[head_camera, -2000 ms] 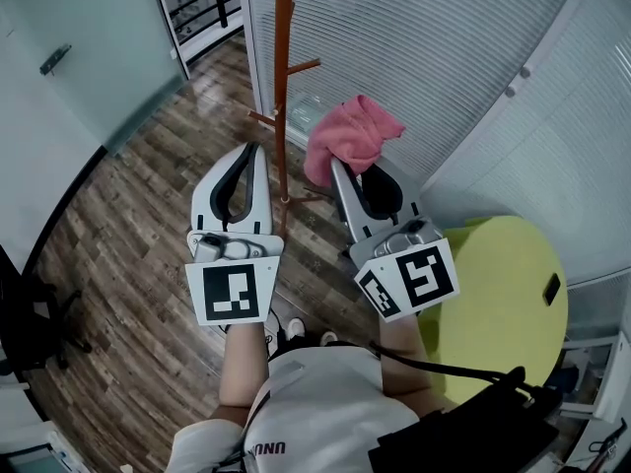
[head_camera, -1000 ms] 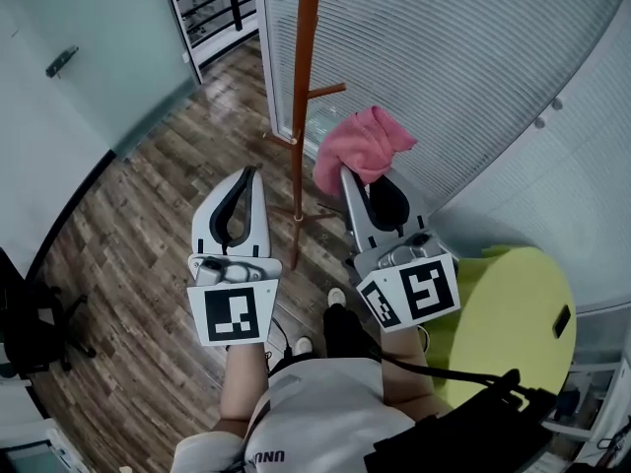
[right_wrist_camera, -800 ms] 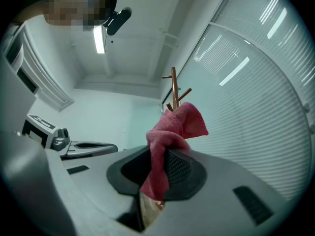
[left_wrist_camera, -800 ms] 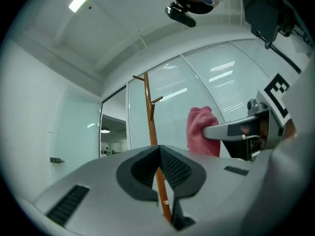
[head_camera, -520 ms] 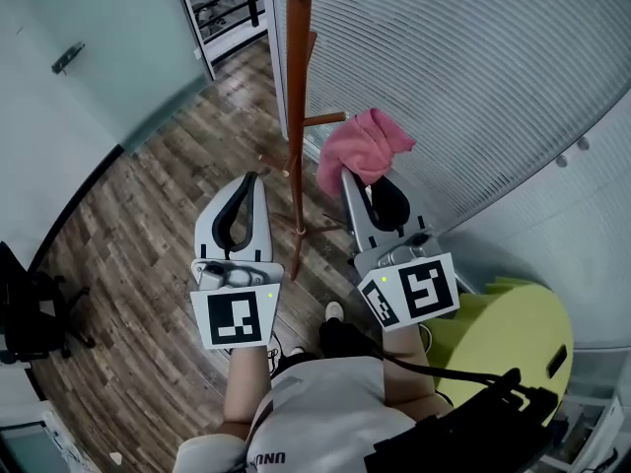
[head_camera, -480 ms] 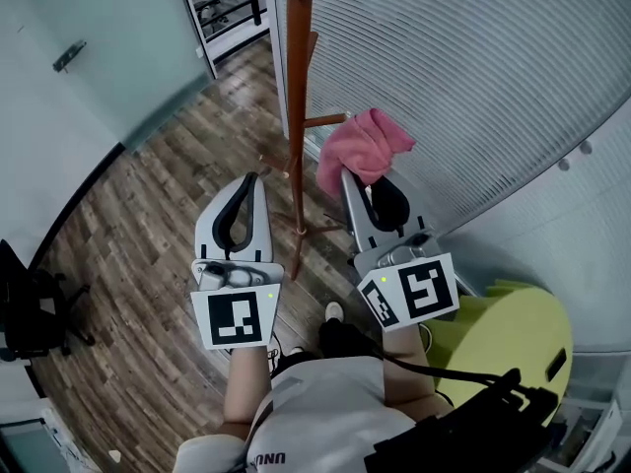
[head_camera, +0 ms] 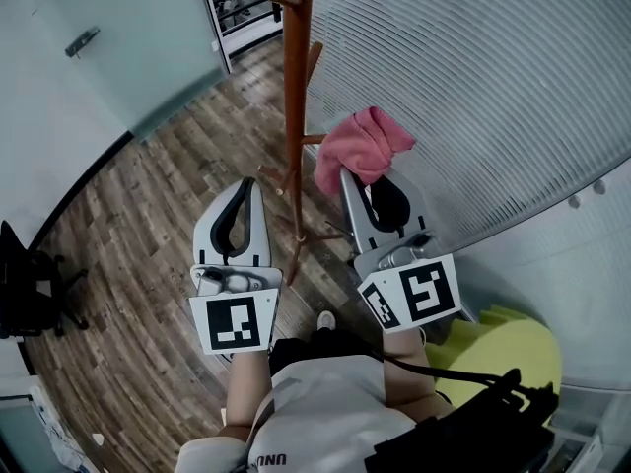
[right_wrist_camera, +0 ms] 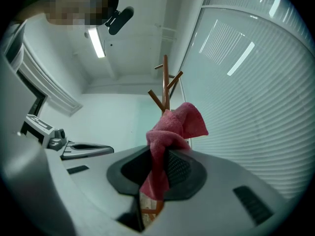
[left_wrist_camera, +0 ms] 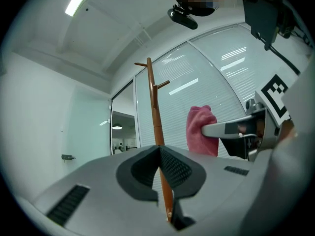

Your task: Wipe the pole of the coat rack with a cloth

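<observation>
The brown wooden coat rack pole [head_camera: 296, 87] rises between my two grippers, with short pegs near its top and legs on the floor. My right gripper [head_camera: 347, 178] is shut on a pink cloth [head_camera: 359, 146], which bunches up above its tips just right of the pole, apart from it. In the right gripper view the pink cloth [right_wrist_camera: 170, 132] hangs from the jaws with the pole [right_wrist_camera: 166, 80] behind it. My left gripper [head_camera: 250, 183] is shut with nothing in it, left of the pole. In the left gripper view the pole [left_wrist_camera: 156, 127] stands straight ahead beyond the closed jaws.
A ribbed glass wall [head_camera: 473, 87] runs behind and right of the rack. A yellow-green round seat [head_camera: 503, 348] is at the lower right. A frosted glass door [head_camera: 108, 57] with a handle stands at the upper left, and a dark chair [head_camera: 30, 284] at the far left. Wood plank floor [head_camera: 128, 264] lies below.
The view has come closer to the rack, so the pole looms larger and nearer between the grippers. Both grippers keep their pose, and the cloth stays held in the right one.
</observation>
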Demonstrator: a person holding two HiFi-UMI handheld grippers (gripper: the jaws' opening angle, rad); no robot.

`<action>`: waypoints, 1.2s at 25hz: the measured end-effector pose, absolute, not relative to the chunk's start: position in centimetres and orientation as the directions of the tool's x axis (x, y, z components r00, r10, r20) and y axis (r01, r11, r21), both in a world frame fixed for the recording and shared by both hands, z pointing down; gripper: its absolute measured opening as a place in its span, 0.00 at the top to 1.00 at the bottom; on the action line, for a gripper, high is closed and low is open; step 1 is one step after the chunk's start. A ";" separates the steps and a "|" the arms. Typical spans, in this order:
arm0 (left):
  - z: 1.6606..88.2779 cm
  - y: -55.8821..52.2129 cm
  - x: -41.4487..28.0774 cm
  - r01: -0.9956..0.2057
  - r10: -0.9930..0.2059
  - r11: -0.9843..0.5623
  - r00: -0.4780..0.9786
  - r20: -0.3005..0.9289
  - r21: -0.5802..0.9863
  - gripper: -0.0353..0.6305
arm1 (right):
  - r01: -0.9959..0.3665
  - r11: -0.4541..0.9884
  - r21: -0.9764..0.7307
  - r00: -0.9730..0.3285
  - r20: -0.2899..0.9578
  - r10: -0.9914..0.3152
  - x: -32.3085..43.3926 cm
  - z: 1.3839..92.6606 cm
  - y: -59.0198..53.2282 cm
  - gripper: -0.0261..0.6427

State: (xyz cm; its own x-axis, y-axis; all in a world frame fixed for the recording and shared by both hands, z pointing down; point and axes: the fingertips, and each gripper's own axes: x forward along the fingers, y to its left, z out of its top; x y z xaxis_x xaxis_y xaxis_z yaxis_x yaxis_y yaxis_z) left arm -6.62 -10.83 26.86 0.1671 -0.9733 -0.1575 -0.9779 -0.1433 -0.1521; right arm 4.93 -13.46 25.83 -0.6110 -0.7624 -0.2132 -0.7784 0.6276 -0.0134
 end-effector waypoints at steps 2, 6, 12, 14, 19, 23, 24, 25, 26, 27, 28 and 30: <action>26.8 -11.3 -6.1 -0.979 -0.974 -0.135 0.159 -0.161 -0.153 0.93 | -0.773 0.635 -0.012 -0.617 -0.221 -0.755 5.4 25.6 -14.1 0.85; 26.6 -11.9 -6.0 -0.981 -0.974 -0.127 0.152 -0.171 -0.147 0.93 | -0.768 0.641 -0.001 -0.621 -0.245 -0.745 5.5 24.7 -15.0 0.85; 25.7 -13.2 -7.1 -0.977 -0.969 -0.138 0.167 -0.181 -0.162 0.93 | -0.771 0.636 0.030 -0.614 -0.299 -0.730 4.5 21.9 -16.3 0.85; 25.3 -13.8 -7.2 -0.975 -0.966 -0.142 0.174 -0.190 -0.171 0.93 | -0.775 0.631 0.037 -0.608 -0.314 -0.729 4.5 21.2 -16.8 0.85; 24.0 -15.0 -7.7 -0.972 -0.955 -0.166 0.200 -0.218 -0.165 0.93 | -0.784 0.616 0.075 -0.599 -0.349 -0.721 3.8 18.8 -17.5 0.85; 23.4 -15.9 -7.8 -0.969 -0.947 -0.184 0.220 -0.235 -0.166 0.93 | -0.796 0.598 0.096 -0.587 -0.368 -0.721 3.5 17.6 -18.5 0.85; 23.4 -16.2 -7.9 -0.969 -0.946 -0.187 0.222 -0.236 -0.162 0.93 | -0.798 0.594 0.101 -0.584 -0.373 -0.721 3.5 17.3 -18.8 0.85; 23.3 -16.4 -8.0 -0.969 -0.946 -0.188 0.222 -0.237 -0.158 0.93 | -0.800 0.590 0.106 -0.581 -0.378 -0.721 3.5 17.0 -19.0 0.85; 23.2 -16.6 -8.2 -0.970 -0.945 -0.189 0.222 -0.239 -0.155 0.93 | -0.802 0.587 0.111 -0.580 -0.383 -0.719 3.4 16.7 -19.2 0.85; 23.1 -16.8 -8.4 -0.970 -0.945 -0.188 0.222 -0.241 -0.154 0.93 | -0.803 0.585 0.116 -0.579 -0.388 -0.717 3.3 16.4 -19.4 0.85; 23.0 -17.0 -8.5 -0.970 -0.944 -0.187 0.221 -0.245 -0.154 0.93 | -0.804 0.583 0.121 -0.578 -0.392 -0.716 3.2 16.1 -19.5 0.85; 22.7 -17.2 -8.8 -0.970 -0.943 -0.185 0.220 -0.251 -0.156 0.93 | -0.806 0.578 0.127 -0.575 -0.401 -0.713 3.3 15.6 -19.8 0.85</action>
State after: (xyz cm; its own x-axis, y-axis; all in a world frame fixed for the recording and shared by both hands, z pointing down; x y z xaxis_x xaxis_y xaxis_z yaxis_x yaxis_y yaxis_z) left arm -8.77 -17.24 22.71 0.2197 -0.9427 -0.2513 -0.9704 -0.1846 -0.1557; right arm 3.25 -19.77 15.62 -0.5746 -0.7133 -0.4014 -0.8061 0.5781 0.1266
